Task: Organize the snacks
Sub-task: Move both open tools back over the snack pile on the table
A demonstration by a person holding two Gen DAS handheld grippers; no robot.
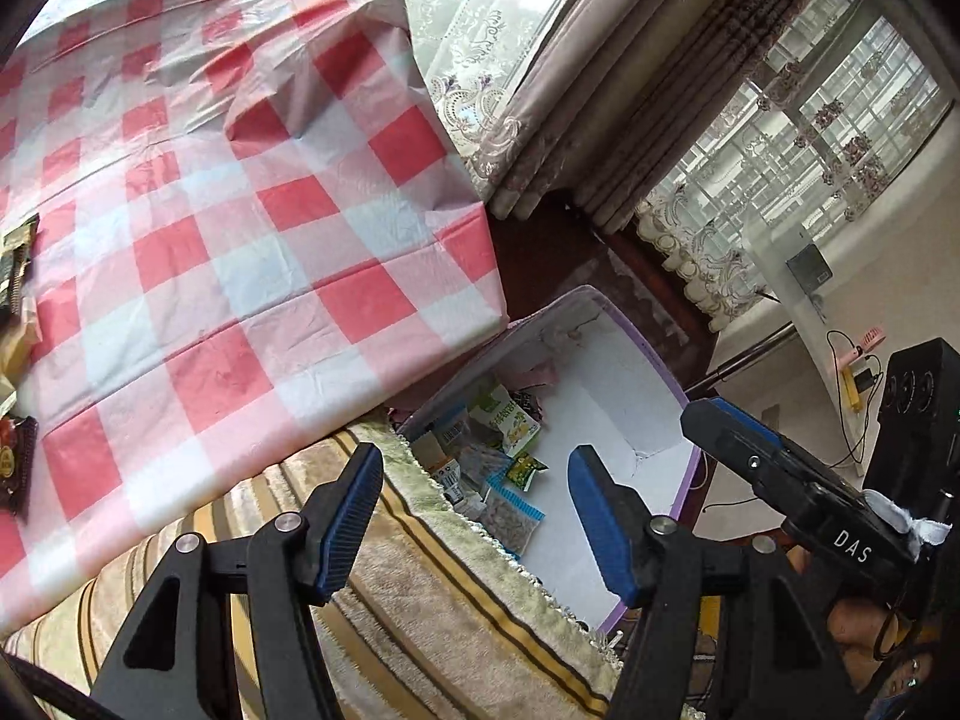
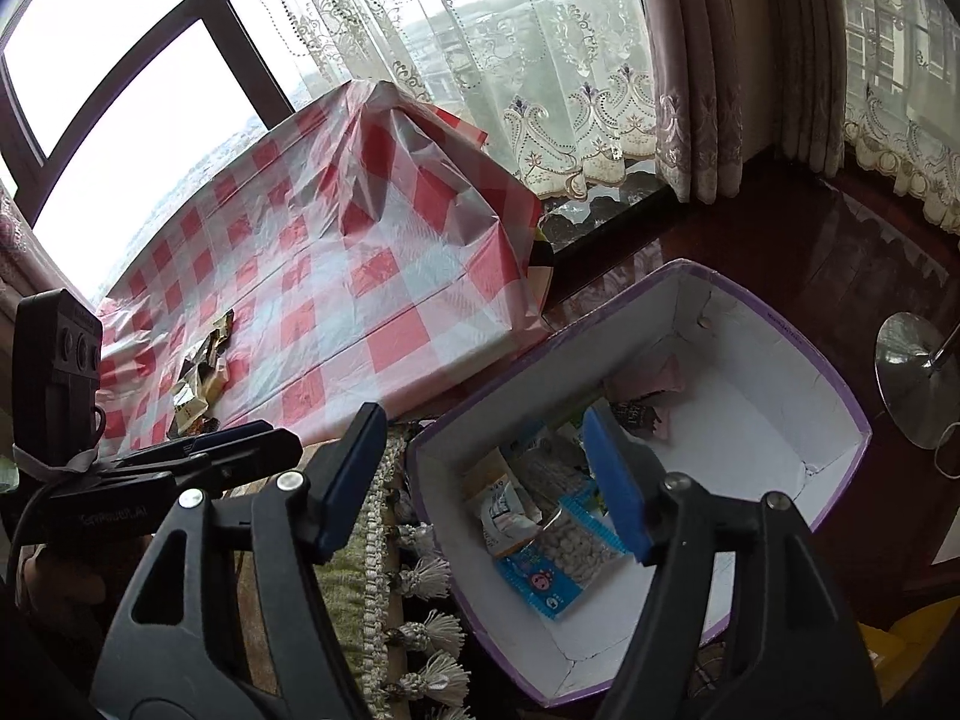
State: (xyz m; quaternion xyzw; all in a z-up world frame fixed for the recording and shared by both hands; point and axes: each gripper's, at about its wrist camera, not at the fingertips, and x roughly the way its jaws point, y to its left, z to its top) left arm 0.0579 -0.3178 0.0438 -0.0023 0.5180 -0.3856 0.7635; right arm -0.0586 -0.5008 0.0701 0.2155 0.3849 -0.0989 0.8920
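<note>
Two grippers released, left gripper (image 1: 474, 516), right gripper (image 2: 486, 474), box (image 2: 780, 324) at 3 o'clock, right view alone shows clear bag (image 2: 576, 546), fan base (image 2: 912, 378).

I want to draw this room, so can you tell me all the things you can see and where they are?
Tablecloth: one, red and white checks, over the table by the window.
Box: one, purple outside, white inside, low beside the table, open.
Snack packets in the box: several, blue, green and white; exact count unclear.
Snack packets on the table: a small pile, dark and yellowish, at the table's left part.
Fringed cloth: one, striped beige and green, below the table edge.
Curtains: lace and mauve, at the windows.
Left gripper: open, empty, above the box.
Right gripper: open, empty, over the box.
</note>
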